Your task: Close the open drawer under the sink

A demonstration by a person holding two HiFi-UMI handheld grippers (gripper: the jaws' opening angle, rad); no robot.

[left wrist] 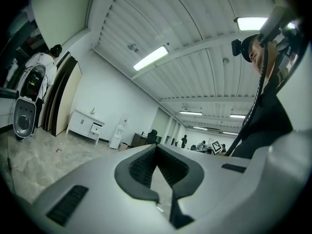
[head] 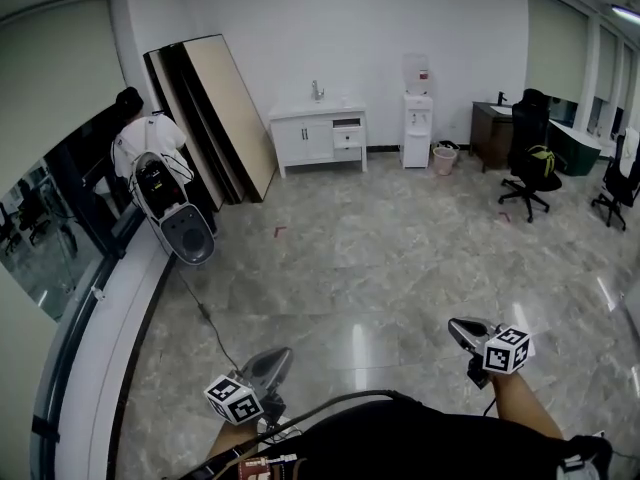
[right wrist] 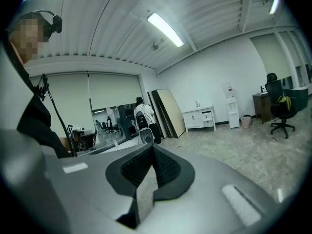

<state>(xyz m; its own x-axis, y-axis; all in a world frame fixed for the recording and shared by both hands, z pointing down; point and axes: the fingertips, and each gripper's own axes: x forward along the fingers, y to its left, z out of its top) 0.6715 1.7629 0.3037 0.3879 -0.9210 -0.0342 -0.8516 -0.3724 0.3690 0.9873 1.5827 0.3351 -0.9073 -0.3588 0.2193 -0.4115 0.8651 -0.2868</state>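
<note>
A wide office with a pale marbled floor (head: 380, 258) and white walls. The sink cabinet (head: 310, 138) stands against the far wall, a tap (head: 316, 90) on its white surface. The open drawer (head: 348, 139) juts from the cabinet's right-hand stack, its front facing the room and its long axis running along the wall. A water dispenser (head: 417, 118) stands just to its right. Both claws are well apart from the cabinet: the left claw (head: 280, 356) and right claw (head: 458, 326) are each pressed together, pinching nothing. Only the left gripper view shows distant desks; only the right gripper view shows a glass partition (right wrist: 107, 126).
</note>
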